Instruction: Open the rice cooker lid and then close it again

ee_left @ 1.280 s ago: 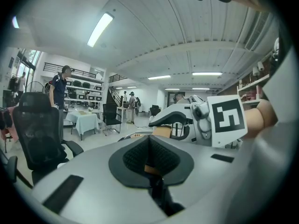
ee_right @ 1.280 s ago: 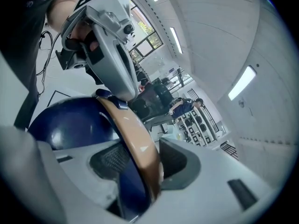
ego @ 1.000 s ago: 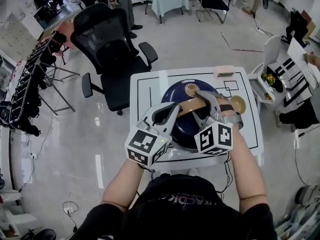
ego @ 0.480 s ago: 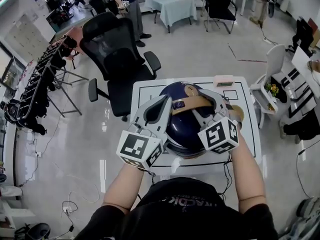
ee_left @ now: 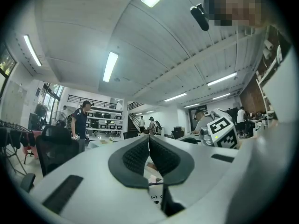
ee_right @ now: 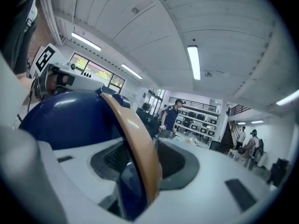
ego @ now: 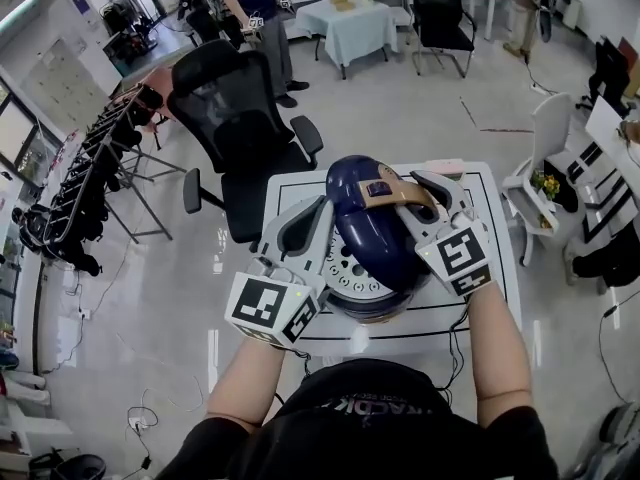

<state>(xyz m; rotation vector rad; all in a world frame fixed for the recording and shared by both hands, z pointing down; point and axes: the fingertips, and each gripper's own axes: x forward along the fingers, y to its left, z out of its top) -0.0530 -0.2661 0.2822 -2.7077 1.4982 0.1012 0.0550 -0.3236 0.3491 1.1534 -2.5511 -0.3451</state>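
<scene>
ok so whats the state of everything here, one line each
lid: lifted, tipped up on edge
handle: raised with the lid, gripped
rice cooker: open, inside showing
left hand-held gripper: shut, nothing in it
right hand-held gripper: jaws have just closed a bit further, shut on the handle
</scene>
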